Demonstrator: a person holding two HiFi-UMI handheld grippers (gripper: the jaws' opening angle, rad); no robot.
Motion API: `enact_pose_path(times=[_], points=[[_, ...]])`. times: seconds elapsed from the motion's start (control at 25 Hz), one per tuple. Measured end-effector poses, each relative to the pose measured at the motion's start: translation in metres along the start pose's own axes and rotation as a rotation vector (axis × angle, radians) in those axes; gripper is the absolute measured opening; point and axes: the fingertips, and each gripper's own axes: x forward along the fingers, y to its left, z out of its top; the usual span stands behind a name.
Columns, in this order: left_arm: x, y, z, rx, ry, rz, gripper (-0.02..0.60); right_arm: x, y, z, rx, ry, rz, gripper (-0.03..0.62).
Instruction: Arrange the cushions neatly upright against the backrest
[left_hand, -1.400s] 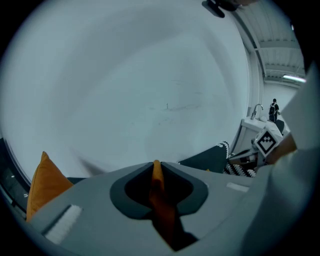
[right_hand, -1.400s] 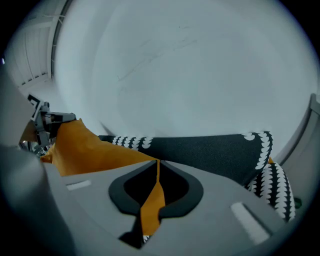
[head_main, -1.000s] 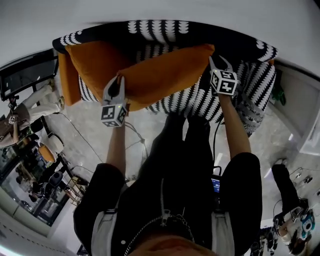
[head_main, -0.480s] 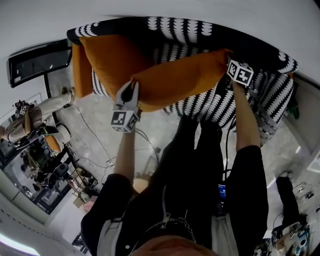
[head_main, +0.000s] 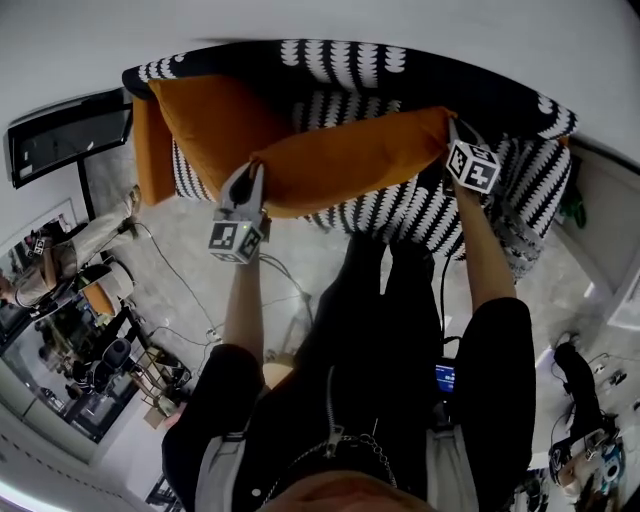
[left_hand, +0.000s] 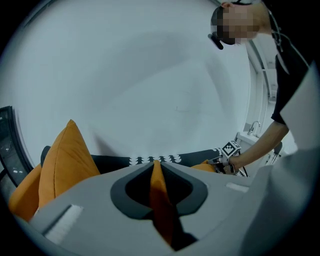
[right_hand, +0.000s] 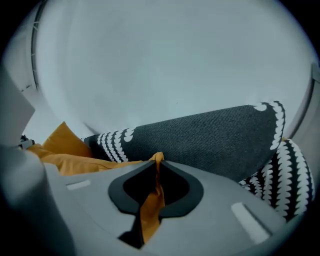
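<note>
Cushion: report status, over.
Left gripper shut on one cushion corner. Right gripper closing, fabric of the other corner between its jaws. Cushion held over sofa, not against backrest. Second cushion stands at left end.

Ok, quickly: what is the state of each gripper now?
Left gripper: closed on a corner of the orange cushion.
Right gripper: jaws closing, the cushion's other corner between them.

I wore a black short-sleeved top with a silver metal zip running down the front and a fine silver chain curving across the chest. Pale grey fabric panels flanked the top at either side, below the sleeves. My black trousers matched it. A small device with a blue-lit screen sat at my right hip, with a thin dark cable rising from it.
</note>
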Motion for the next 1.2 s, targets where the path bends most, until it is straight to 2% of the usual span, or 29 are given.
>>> enact_pose_path(times=[0.2,0.32,0.44,0.6,0.8,0.92,1.08,1.2], points=[[0.01,-0.024,-0.014,0.009,0.033,-0.045,0.046,-0.051,-0.031,0.012,0.063,-0.082,-0.055,0.026],[0.013,-0.024,-0.013,-0.042,0.024,-0.063,0.046,-0.082,-0.032,0.02,0.057,-0.124,-0.088,0.027],[0.035,-0.033,-0.007,-0.065,0.012,-0.106,0.046,-0.105,-0.045,0.031,0.028,-0.159,-0.131,0.028],[0.07,-0.054,-0.005,-0.053,0.021,-0.188,0.044,-0.131,-0.065,0.041,-0.035,-0.186,-0.199,0.028],[0.093,-0.072,-0.01,-0.043,0.043,-0.233,0.043,-0.164,-0.076,0.039,-0.091,-0.198,-0.261,0.026],[0.095,-0.073,-0.011,-0.057,0.044,-0.236,0.043,-0.18,-0.073,0.029,-0.129,-0.194,-0.256,0.026],[0.087,-0.077,-0.012,-0.044,0.061,-0.277,0.043,-0.209,-0.063,0.029,-0.122,-0.23,-0.249,0.026],[0.08,-0.079,-0.015,-0.047,0.068,-0.293,0.044,-0.227,-0.056,0.024,-0.141,-0.22,-0.239,0.026]])
